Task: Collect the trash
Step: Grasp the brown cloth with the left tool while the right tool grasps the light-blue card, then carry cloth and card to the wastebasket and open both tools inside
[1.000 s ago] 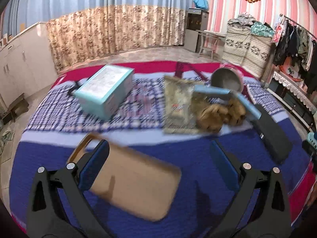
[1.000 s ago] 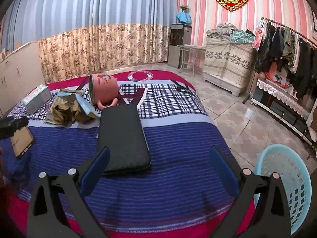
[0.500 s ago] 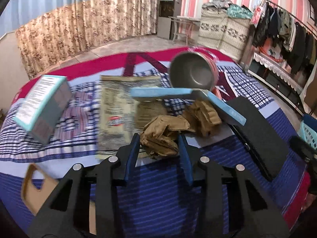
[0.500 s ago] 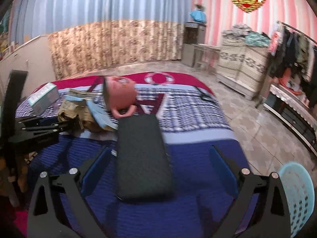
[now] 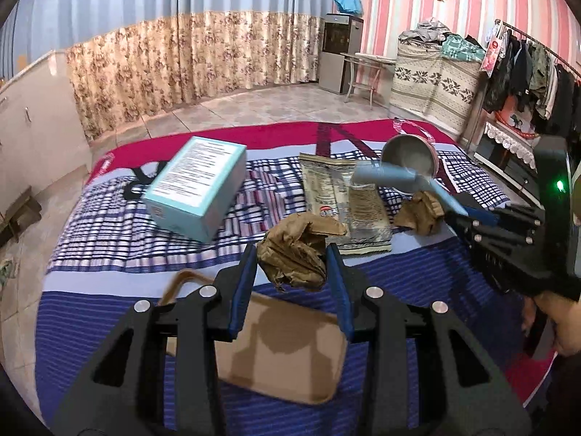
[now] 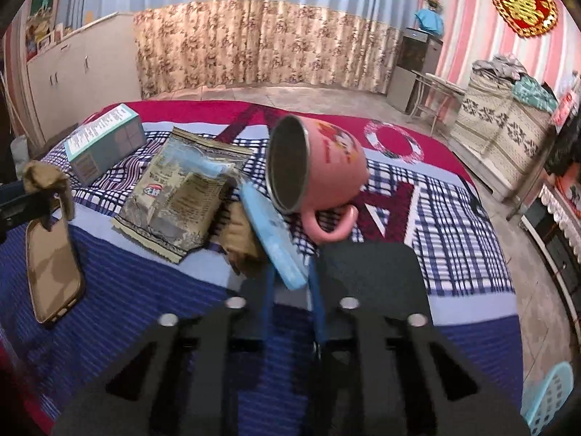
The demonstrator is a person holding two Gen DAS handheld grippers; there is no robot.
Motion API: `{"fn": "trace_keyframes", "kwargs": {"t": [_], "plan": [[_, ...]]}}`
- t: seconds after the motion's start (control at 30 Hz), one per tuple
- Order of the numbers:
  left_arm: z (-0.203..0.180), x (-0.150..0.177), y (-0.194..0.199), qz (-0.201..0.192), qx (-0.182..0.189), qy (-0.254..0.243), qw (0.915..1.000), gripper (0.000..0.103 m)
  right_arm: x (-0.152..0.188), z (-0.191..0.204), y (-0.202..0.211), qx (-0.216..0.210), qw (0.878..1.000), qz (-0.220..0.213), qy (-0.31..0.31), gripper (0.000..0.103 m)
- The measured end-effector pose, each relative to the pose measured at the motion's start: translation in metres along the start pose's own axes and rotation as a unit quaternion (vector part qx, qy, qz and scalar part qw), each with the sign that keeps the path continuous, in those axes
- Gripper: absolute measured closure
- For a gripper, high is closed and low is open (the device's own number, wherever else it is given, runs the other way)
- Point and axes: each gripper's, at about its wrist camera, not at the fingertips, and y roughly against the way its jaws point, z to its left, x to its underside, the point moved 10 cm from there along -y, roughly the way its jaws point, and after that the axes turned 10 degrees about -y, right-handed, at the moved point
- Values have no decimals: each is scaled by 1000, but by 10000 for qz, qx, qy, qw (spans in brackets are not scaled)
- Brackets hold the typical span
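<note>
Above bed (image 5: 417, 269): left hand-held gripper (image 5: 292, 266) pinches crumpled brown paper (image 5: 296, 250); right hand-held gripper (image 6: 291, 280) just closed on blue strip (image 6: 272, 232).

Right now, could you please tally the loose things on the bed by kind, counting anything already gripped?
Crumpled brown paper wads: 2
Teal cartons: 1
Flat light-blue boxes: 1
Printed foil pouches: 1
Pink mugs: 1
Tan phone cases: 1
Black pads: 1
Total: 8

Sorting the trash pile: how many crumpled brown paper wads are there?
2. One wad is pinched in the left claw; the other lies under the blue packet. More may be hidden.
</note>
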Motion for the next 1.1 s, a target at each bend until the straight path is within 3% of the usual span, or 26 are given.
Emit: {"fn": "trace_keyframes", "kwargs": {"t": [0.2,0.33,0.57,0.7,0.83,1.1], "plan": [[3,-15,17,-229,-39,54,9997,65,-11,-1,48,-98,9993,-352,32,93],[-10,-29,30,-399,53,105,9991,65,-6,-30,101,-33,9975,-655,-250,93],[-75,-53,52,-753,349,-192,9964,65,34,-128,175,600,9891,-911,-988,93],[-130,-65,57,-872,590,-405,9936,65,72,-194,207,1127,9784,-962,-1439,93],[-183,-72,59,-953,793,-636,9902,65,113,-268,231,1645,9601,-989,-2033,93],[-279,-75,58,-980,1205,-1032,9825,65,161,-370,263,2376,9258,-1029,-2756,93]]}}
